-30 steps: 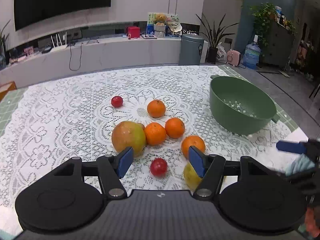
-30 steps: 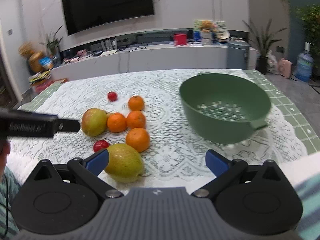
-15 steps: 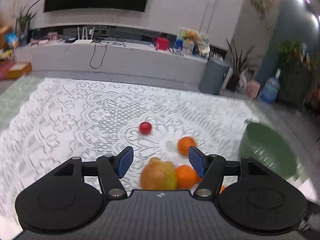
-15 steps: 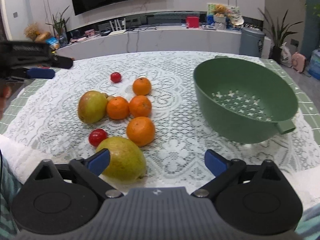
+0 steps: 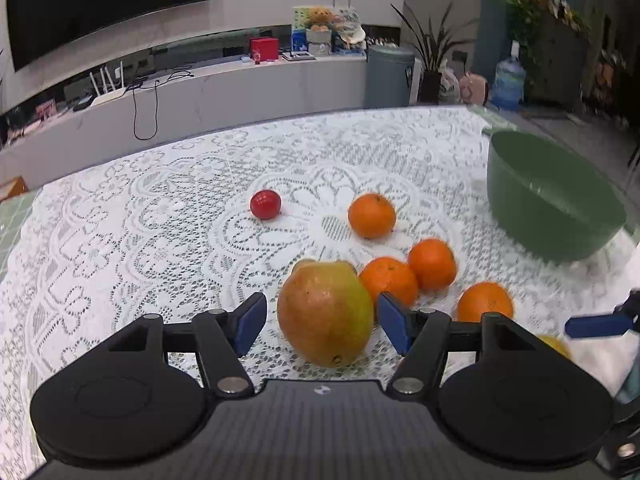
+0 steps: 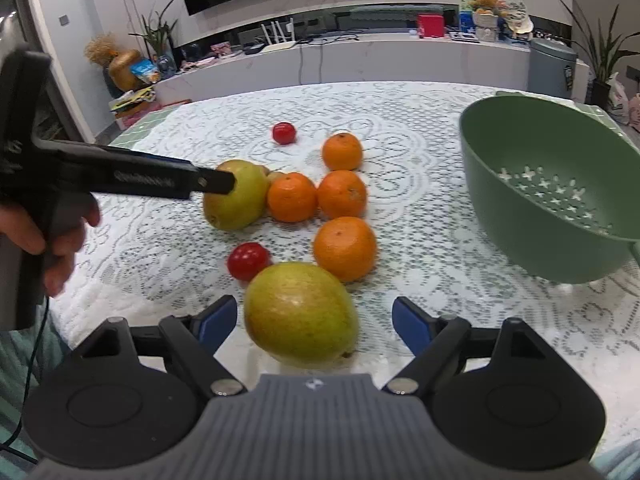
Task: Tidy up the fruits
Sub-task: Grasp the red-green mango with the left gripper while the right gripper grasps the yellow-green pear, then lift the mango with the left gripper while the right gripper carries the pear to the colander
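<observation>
A red-green mango (image 5: 326, 312) lies on the lace tablecloth between the fingers of my left gripper (image 5: 322, 324). Its jaws are open, and the right pad stands very near the skin. In the right wrist view a yellow-green pear (image 6: 300, 312) sits between the fingers of my right gripper (image 6: 314, 322). Those jaws are closing, with gaps still on both sides of the pear. Several oranges (image 6: 344, 248) and two small red fruits (image 6: 248, 260) lie around them. The green colander bowl (image 6: 540, 208) stands to the right with nothing in it.
A person's hand (image 6: 48, 236) holds the left gripper's handle at the left of the right wrist view. The table (image 6: 580, 320) ends close behind both grippers. Beyond the far edge are a low white counter (image 5: 240, 92), a grey bin (image 5: 388, 76) and plants.
My left gripper swung over and down to the mango, which now lies between its fingers. My right gripper sank toward the pear and its jaws narrowed around it.
</observation>
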A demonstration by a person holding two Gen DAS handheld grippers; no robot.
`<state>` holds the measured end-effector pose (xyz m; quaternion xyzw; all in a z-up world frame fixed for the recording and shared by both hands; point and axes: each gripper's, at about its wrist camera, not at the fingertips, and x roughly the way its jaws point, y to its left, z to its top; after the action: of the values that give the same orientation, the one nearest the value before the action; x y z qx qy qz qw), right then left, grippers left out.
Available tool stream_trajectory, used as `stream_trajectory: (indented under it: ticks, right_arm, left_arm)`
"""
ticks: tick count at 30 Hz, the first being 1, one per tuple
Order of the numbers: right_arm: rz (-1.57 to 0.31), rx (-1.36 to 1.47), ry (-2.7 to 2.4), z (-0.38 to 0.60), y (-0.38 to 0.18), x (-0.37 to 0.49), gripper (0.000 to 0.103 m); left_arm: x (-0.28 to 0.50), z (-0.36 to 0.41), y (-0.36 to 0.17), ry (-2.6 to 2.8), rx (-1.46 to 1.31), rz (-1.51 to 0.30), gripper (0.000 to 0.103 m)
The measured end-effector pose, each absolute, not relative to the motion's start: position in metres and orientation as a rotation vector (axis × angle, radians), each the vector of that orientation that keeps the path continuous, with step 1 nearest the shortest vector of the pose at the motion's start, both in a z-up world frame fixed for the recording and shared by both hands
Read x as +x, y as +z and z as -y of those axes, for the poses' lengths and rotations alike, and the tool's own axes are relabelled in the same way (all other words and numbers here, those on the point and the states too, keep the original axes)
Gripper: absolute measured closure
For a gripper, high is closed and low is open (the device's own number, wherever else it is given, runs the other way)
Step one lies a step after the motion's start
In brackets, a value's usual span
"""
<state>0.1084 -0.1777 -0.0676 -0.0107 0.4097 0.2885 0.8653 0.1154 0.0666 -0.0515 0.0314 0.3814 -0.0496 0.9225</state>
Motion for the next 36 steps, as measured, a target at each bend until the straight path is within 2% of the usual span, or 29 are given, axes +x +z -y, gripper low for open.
stream_trajectory:
  ticks: [8,10,21,28,31,36]
  right_arm:
    - [-0.858,-0.053,0.625,0.169,-0.076,0.109,0.022]
    - [-0.858,-0.061,0.638,0.167,-0.078,0.108,0.025]
    - [-0.916,-0.007,0.649,0.166,-0.094,0.118,0.036]
    - [-0.893,-0.045,0.648,0.161,-0.094,0.115,0.036]
    - [-0.889,-0.051,0.649,0.162,-0.094,0.115,0.036]
    - [-0.881,-0.053,0.648,0.162,-0.095,0.114,0.036]
  left_arm:
    - [0.125,-0.075,-0.066,-0.155,0.036,-0.796,0.027]
    - [0.127,-0.074,-0.069,-0.155,0.05,-0.797,0.024]
    - [0.136,-0.07,-0.079,-0.16,0.06,-0.776,0.023]
    - [0.137,-0.074,-0.081,-0.169,0.021,-0.778,0.024]
    - [0.136,-0.075,-0.082,-0.175,0.008,-0.777,0.029]
    - [0.133,-0.076,-0.081,-0.17,-0.002,-0.767,0.029]
